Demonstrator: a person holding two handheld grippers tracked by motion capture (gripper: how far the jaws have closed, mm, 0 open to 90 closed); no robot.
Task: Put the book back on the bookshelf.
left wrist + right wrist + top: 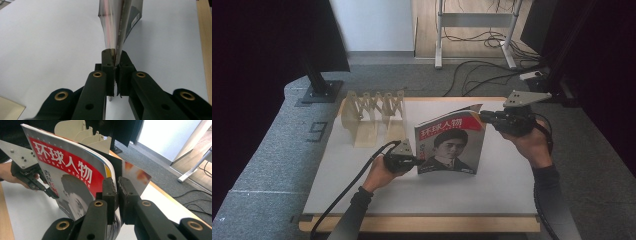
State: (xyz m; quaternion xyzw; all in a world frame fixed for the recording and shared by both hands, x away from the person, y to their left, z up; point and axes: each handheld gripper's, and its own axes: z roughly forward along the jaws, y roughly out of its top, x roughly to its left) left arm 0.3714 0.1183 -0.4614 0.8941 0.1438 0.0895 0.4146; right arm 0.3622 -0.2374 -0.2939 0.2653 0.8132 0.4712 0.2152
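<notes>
While standing upright on the white table [362, 195] — magazine [451, 145], left gripper [416, 161] clamped on its lower left edge, right gripper [484, 117] on its top right corner. Left gripper view: jaws pinching cover edge. Right gripper view: jaws closed on pages — rack [82, 132] behind.

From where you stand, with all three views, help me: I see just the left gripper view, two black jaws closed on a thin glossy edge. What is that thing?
Observer: A magazine, standing upright on the white table; its red-banded cover with a portrait faces the person.
Operator: Where does my left gripper hold it?
Observer: The left gripper clamps the cover's lower left edge.
Operator: Is the other gripper involved?
Observer: Yes. The right gripper is shut on the magazine's top right corner, by the spine.
Operator: Anything behind it?
Observer: A beige slotted rack stands at the table's far left, apart from the magazine.
</notes>
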